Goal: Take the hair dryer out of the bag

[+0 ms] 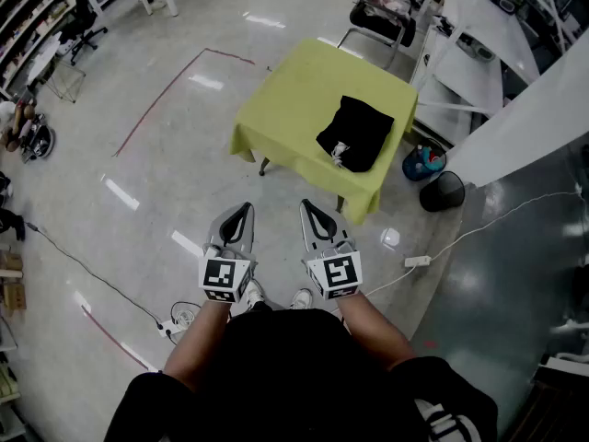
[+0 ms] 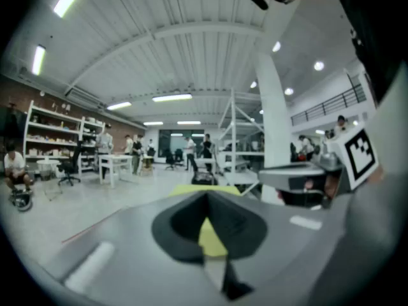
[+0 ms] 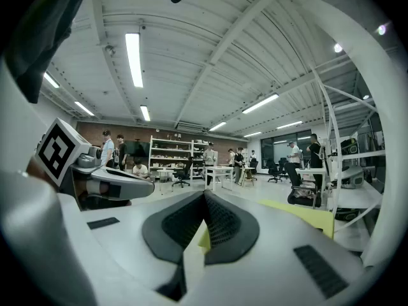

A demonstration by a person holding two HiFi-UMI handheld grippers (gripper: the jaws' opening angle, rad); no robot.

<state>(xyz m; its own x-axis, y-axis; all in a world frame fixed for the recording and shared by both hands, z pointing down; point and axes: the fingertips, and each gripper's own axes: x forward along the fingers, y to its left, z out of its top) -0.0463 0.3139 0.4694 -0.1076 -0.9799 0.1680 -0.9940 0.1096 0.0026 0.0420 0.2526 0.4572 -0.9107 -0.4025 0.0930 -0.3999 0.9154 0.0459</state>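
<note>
Hair dryer unseen, presumably inside the soft black fabric bag (image 1: 354,132) on the yellow-green tabletop (image 1: 285,99), well apart from the left hand-held gripper (image 1: 241,215) and the right hand-held gripper (image 1: 311,212), both closed and empty. Arriving with jaws together, they could shove the limp bag away.

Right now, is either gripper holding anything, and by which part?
Nothing is held: the left gripper and right gripper are shut and empty, short of the black bag on the table.

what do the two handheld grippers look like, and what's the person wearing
Both the left gripper and right gripper are light grey tapered shells with black inner pads, each carrying a white cube printed with black square markers. The person wears a black top.
</note>
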